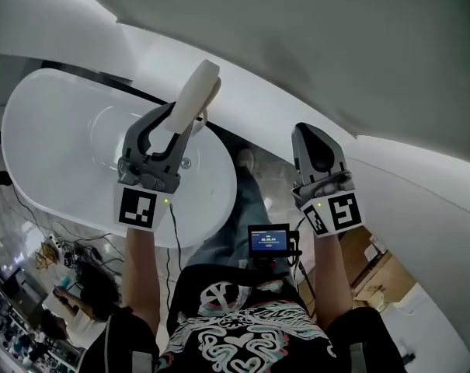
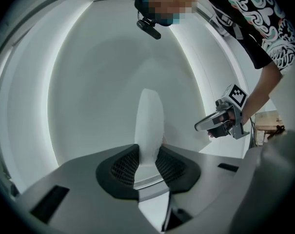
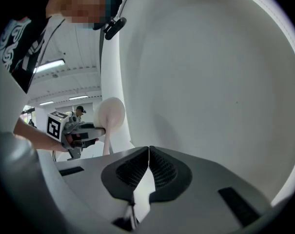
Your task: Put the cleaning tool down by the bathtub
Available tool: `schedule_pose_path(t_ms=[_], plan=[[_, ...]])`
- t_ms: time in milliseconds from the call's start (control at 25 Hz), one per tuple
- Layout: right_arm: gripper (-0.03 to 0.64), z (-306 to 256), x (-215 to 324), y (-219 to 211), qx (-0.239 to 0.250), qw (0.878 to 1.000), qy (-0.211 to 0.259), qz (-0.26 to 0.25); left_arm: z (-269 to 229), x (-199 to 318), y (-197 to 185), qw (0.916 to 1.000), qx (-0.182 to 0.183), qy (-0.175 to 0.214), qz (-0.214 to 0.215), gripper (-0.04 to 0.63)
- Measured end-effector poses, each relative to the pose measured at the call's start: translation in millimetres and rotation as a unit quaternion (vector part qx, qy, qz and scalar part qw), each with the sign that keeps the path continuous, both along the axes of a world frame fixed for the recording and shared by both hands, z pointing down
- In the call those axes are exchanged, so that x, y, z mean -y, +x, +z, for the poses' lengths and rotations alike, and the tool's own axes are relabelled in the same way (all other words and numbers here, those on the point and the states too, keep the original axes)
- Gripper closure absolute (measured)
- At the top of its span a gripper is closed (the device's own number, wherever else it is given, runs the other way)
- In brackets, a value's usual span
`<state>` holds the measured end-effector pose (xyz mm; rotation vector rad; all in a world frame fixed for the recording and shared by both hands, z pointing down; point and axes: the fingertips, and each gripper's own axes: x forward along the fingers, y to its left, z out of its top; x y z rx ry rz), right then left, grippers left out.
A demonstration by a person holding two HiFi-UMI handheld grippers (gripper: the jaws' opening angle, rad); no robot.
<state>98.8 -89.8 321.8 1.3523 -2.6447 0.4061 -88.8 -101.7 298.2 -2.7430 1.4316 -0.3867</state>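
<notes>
The cleaning tool (image 1: pixel 194 99) is white, with a long padded oval head. My left gripper (image 1: pixel 175 128) is shut on its handle and holds it over the near end of the white bathtub (image 1: pixel 56 146). In the left gripper view the tool (image 2: pixel 149 126) stands up between the dark pads (image 2: pixel 124 167), with the tub's pale inside (image 2: pixel 88 82) behind it. My right gripper (image 1: pixel 312 137) hangs to the right over the floor, jaws together and empty. The right gripper view has the jaws (image 3: pixel 148 155) closed, and the left gripper (image 3: pixel 76 130) with the tool's head (image 3: pixel 110 112) at the left.
A small screen device (image 1: pixel 268 241) sits at the person's waist, above a leg and a shoe (image 1: pixel 245 160). Cables and clutter (image 1: pixel 64 251) lie on the floor at the lower left. A wooden box (image 1: pixel 378 274) stands at the right. A white curved wall (image 3: pixel 210 82) fills the right gripper view.
</notes>
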Motion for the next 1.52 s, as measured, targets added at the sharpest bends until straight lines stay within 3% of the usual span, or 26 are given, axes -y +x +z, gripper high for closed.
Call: schedule_pose_path(t_ms=[400, 680, 1000, 1520], plan=[[0.588, 66.7, 5.6, -17.5, -0.016, 0.999, -0.016, -0.036, 60.0, 12.1, 2.2, 0.9974, 0.061, 0.004, 0.037, 0.488], [0.588, 103.5, 16.3, -15.0, -0.025, 0.998, -0.037, -0.032, 94.4, 17.0, 7.3, 0.9886, 0.128, 0.019, 0.076, 0.488], [0.588, 152.6, 28.1, -13.3, -0.036, 0.998, -0.052, -0.026, 144.7, 30.9, 12.7, 0.982, 0.156, 0.026, 0.103, 0.488], [0.588, 240.7, 39.5, -2.8, -0.049, 0.995, -0.086, -0.018, 249.0, 34.2, 25.1, 0.96, 0.239, 0.017, 0.145, 0.488]])
